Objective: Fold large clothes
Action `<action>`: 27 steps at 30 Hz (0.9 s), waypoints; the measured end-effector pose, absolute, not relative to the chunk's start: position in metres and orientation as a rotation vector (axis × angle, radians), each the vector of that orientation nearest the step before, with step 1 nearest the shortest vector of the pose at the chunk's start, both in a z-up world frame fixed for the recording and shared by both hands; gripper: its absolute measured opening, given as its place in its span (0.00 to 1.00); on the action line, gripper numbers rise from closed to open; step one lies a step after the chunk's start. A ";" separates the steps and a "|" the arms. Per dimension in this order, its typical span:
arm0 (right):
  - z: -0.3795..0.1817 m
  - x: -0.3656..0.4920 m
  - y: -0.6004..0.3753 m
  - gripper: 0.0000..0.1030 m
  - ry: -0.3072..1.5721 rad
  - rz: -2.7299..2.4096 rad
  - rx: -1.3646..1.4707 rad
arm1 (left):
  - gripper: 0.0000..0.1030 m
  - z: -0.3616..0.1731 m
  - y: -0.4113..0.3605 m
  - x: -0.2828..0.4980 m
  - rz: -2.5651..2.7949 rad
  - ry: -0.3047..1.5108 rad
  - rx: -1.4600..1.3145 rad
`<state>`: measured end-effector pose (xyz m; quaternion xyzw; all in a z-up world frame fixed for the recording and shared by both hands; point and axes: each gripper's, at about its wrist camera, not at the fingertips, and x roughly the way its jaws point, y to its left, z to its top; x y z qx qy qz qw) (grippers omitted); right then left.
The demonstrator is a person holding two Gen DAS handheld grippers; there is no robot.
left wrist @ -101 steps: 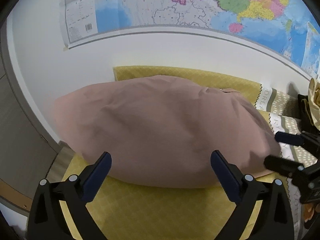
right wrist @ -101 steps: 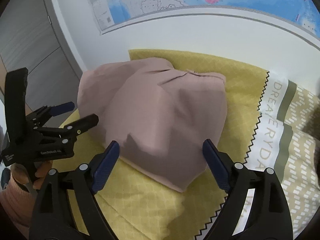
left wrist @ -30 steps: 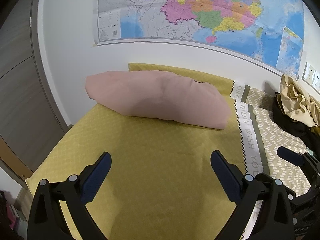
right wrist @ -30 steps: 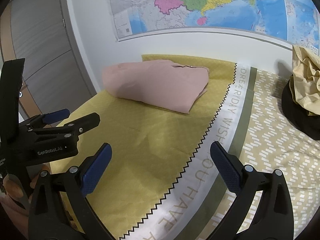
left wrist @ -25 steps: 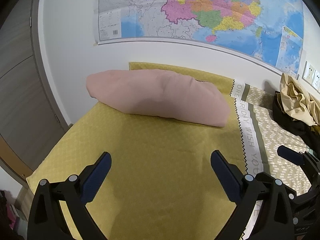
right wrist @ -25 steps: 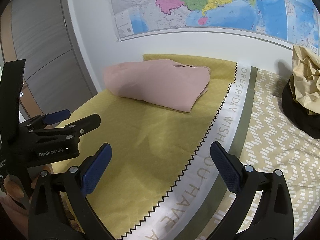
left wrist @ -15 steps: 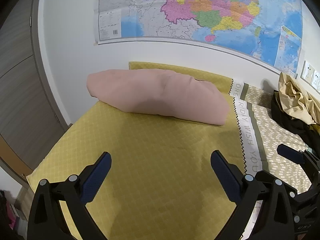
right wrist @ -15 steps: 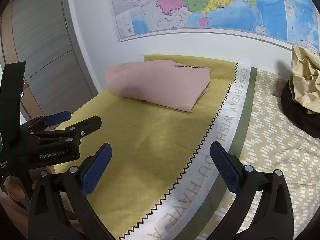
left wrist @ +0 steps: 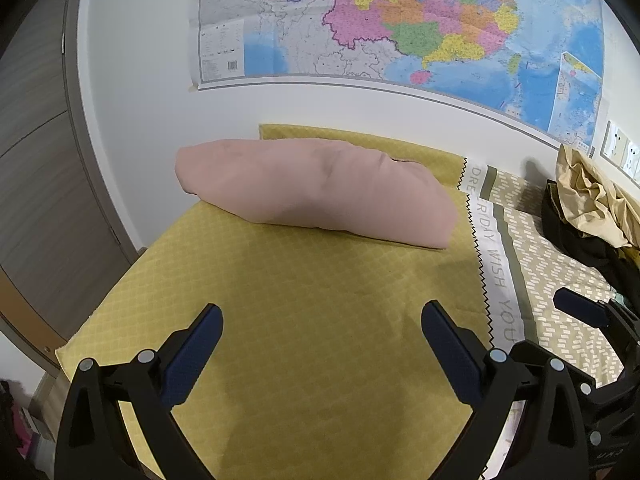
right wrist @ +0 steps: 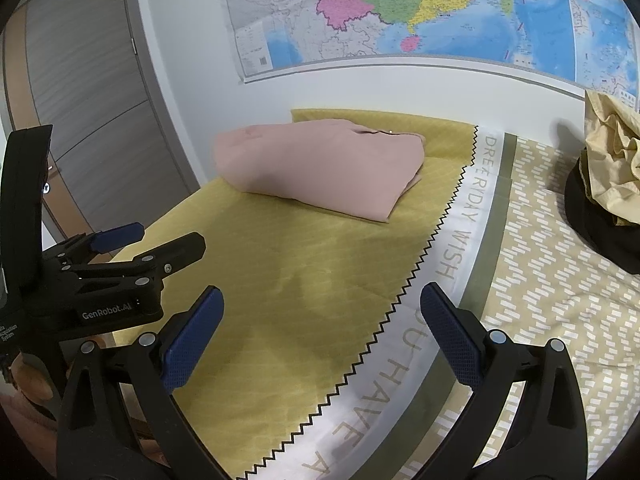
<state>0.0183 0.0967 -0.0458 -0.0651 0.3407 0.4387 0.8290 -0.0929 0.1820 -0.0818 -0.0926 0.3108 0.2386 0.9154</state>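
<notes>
Both grippers, left gripper (left wrist: 322, 336) and right gripper (right wrist: 320, 316), hang spread and empty; the pink garment (right wrist: 320, 166) lies folded on the bedspread (right wrist: 288, 280), crumpled clothes (right wrist: 608, 176) apparently remaining.

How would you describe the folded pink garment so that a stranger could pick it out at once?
Start at the wall map. Below it, on the yellow half of the bedspread near the wall, lies the pink garment. It alone is folded into a neat, smooth bundle, unlike the crumpled tan cloth heaped on black fabric far right.
</notes>
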 end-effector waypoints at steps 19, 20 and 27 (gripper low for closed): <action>-0.046 0.010 0.096 0.94 0.727 0.925 -0.129 | 0.93 -0.084 0.176 -0.095 0.490 0.644 -0.185; -0.046 0.008 0.097 0.94 0.729 0.924 -0.131 | 0.93 -0.085 0.175 -0.095 0.491 0.644 -0.186; -0.046 0.009 0.095 0.94 0.728 0.920 -0.126 | 0.93 -0.083 0.170 -0.098 0.503 0.611 -0.166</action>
